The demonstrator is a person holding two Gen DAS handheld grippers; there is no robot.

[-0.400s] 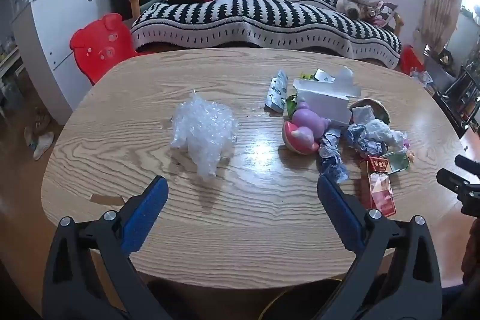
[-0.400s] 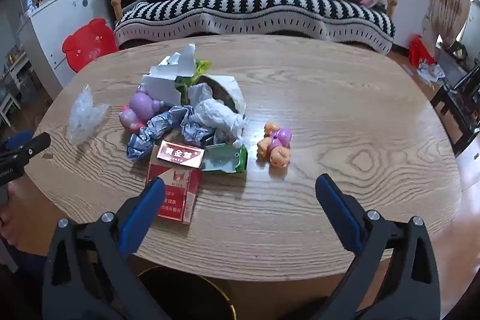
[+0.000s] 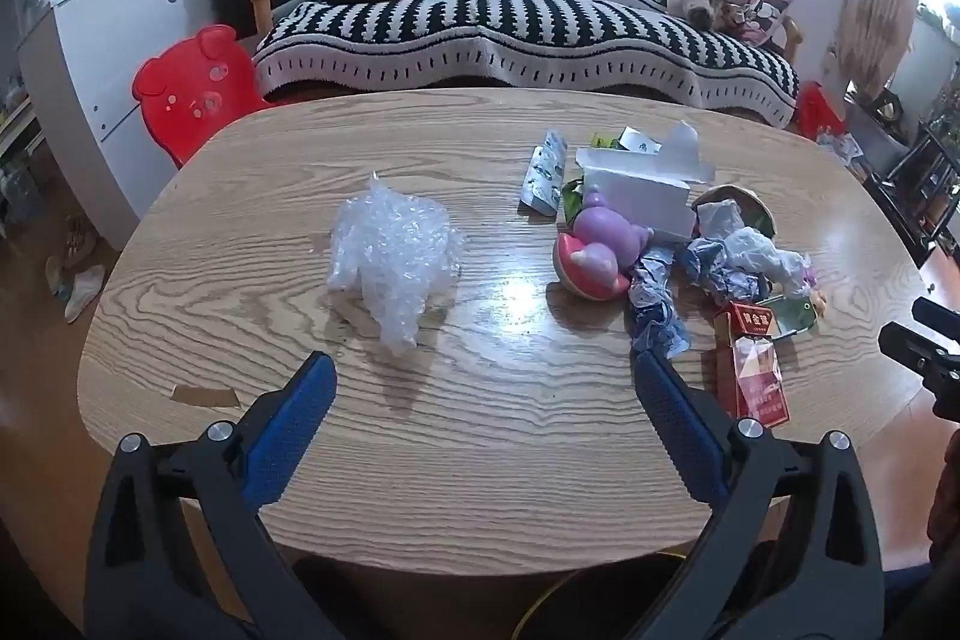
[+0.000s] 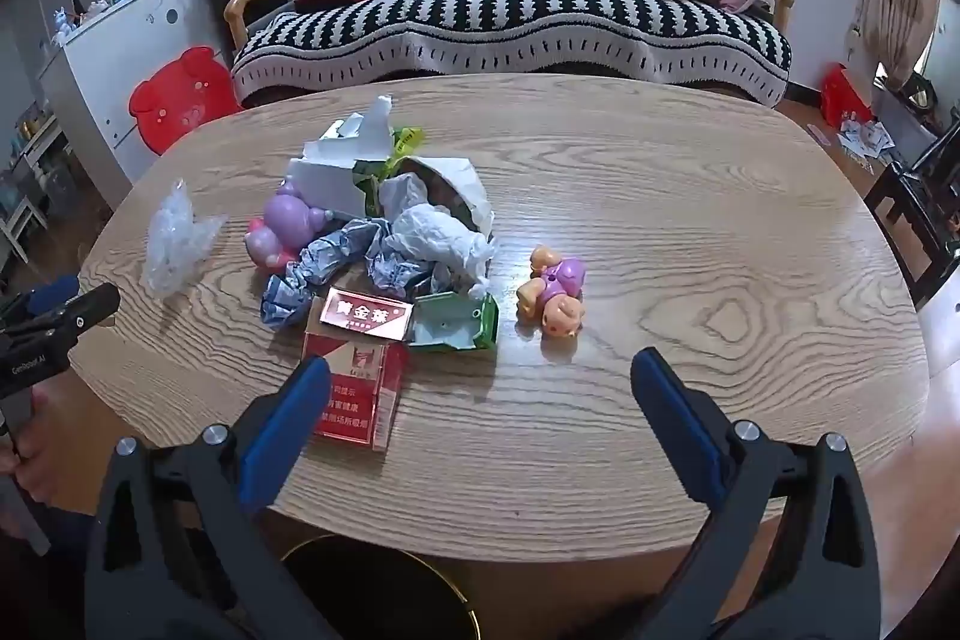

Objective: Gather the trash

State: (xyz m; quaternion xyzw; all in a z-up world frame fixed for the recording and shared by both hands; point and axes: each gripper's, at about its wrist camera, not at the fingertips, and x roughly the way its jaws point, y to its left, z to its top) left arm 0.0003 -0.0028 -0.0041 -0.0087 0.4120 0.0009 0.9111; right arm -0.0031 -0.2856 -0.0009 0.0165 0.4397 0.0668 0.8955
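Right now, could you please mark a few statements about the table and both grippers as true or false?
1. The left gripper holds the bubble wrap. False: its jaws are open and the wrap lies apart on the table.
2. The right gripper is open and empty. True.
3. The red cigarette pack lies at the near edge of the trash pile. True.
4. The small doll is buried under the crumpled paper. False: it lies alone beside the pile.
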